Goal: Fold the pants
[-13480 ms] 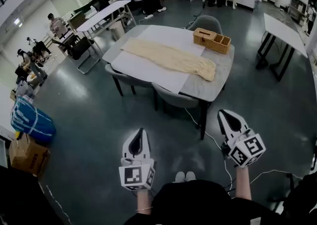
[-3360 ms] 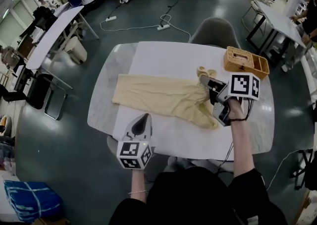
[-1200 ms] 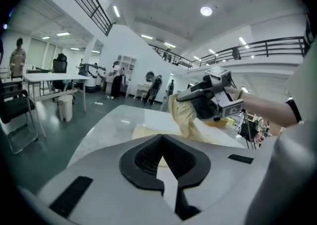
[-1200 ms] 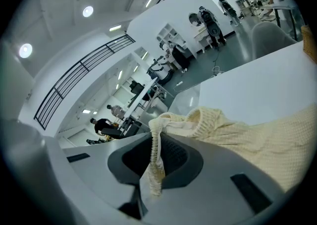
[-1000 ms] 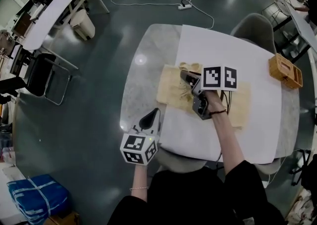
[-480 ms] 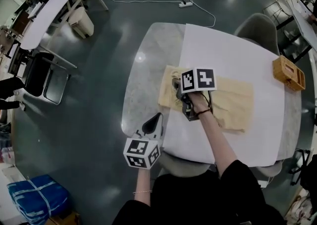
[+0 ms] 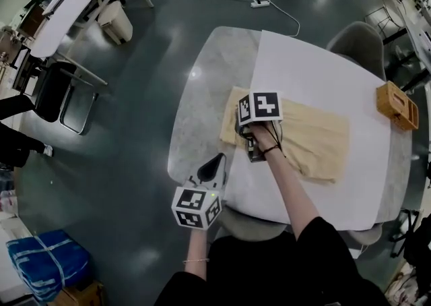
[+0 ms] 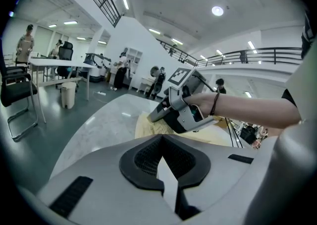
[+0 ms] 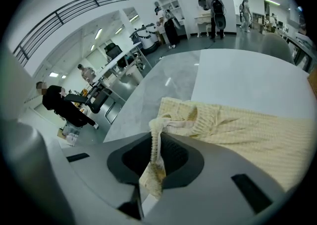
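Evidently right hand-held gripper (image 9: 151,169) pinches pants (image 7: 316,139) edge low at fold's 9 o'clock end, likely aligning layers on bench (image 7: 202,96). Left hand-held gripper (image 8: 166,169) has jaws together and empty, parked at 7 o'clock.

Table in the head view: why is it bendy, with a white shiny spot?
Head view: a wide lens curves the table; the spot is light glaring off the stone. Right gripper view: same bending, dark corners, pants sharp, a blurred patch hides a face.

Pants (image 7: 316,139) left end hidden under right tongs (image 7: 242,131).
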A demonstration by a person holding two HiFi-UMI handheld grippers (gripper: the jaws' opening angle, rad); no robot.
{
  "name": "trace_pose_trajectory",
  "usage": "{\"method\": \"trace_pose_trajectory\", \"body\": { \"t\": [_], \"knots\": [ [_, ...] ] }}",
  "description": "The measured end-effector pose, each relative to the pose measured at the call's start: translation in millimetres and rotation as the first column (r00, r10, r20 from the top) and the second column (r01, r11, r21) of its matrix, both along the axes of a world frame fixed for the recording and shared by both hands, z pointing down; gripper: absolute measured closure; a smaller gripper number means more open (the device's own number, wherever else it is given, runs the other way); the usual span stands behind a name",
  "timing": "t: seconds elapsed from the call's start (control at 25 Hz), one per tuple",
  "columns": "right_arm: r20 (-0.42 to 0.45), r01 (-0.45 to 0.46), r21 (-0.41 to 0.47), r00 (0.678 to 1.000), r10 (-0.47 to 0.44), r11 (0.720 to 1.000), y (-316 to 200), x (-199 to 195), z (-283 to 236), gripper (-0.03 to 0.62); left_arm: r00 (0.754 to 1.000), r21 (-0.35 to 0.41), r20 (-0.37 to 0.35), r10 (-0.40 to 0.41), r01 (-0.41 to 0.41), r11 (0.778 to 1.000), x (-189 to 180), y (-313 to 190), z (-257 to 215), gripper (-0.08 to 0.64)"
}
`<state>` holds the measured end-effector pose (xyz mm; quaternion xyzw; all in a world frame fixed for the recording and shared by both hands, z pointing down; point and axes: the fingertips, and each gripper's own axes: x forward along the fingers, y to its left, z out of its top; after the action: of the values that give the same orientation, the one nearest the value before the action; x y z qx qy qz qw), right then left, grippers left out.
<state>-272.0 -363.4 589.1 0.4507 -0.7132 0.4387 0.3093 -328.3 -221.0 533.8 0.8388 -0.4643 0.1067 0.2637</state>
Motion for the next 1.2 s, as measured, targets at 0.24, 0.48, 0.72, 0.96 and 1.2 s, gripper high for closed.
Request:
{"method": "trace_pose_trajectory", "body": {
  "t": [0.24,0.48,0.72,0.96,1.2],
  "knots": [
    [-0.011,-0.012,-0.009,1.000,0.012,1.000,-0.4,-4.6,3.2,0.552,1.000,-0.003,0.005,-0.001,0.001,1.000,-0.7,0.9,2.7,0.546],
    [0.015,0.008,-0.012,1.000,-0.008,1.000,-0.2,-16.4,1.3,0.484,1.000,-0.003,0.003,-0.001,0.001,1.000,1.1,1.7,3.2,0.546],
    [-0.009,0.004,0.032,1.000,-0.004,0.999,0.1,-23.0,-6.2,0.445,1.000,0.004,0.004,0.000,0.000,1.000,-1.2,3.6,0.0,0.546],
    [-0.031,0.018,0.094,0.999,-0.015,0.995,-1.7,-26.8,-19.5,0.410,1.000,0.007,0.005,0.003,-0.003,1.000,-2.5,4.5,-1.8,0.546],
    [-0.093,0.073,0.161,0.994,-0.059,0.984,-4.0,-33.6,-38.1,0.391,1.000,0.017,0.008,0.020,-0.020,1.000,-0.8,4.6,-6.3,0.546]
  ]
}}
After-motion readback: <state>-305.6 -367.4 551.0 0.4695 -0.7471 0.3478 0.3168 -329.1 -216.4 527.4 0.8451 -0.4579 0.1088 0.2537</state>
